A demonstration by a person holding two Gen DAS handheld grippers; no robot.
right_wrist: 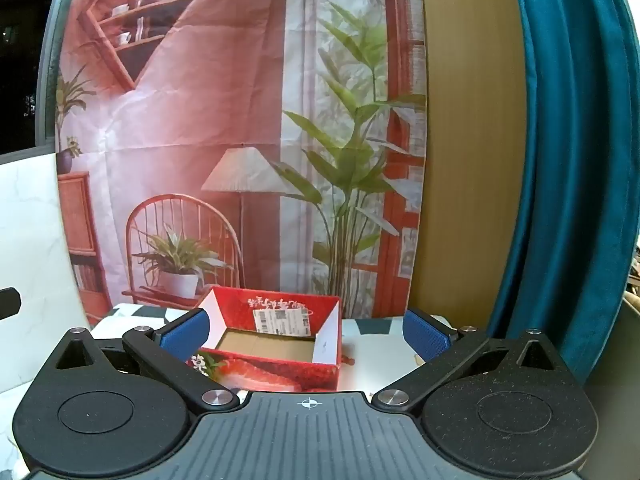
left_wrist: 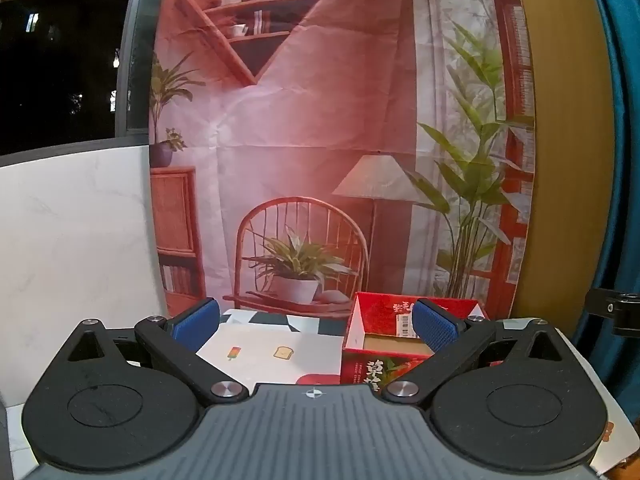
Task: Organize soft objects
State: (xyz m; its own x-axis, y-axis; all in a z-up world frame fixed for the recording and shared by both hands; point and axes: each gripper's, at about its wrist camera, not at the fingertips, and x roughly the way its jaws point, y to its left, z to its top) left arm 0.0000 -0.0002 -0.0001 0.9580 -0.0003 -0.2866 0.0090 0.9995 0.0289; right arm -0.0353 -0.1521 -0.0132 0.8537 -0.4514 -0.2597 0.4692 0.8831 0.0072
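Box (right_wrist: 276,344) ahead, between spread fingers (right_wrist: 424,338)

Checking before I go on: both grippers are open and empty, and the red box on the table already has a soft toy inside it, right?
Not quite. The red box is empty: the right wrist view shows only its bare cardboard floor. The rest holds: left gripper and right gripper stand open with nothing held.

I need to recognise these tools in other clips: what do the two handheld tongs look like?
Both look alike: the left tongs and right tongs have a ribbed grey body with a small crosshair mark, two round black discs, black link arms with silver pivot screws, and blue textured pads on the fingers.
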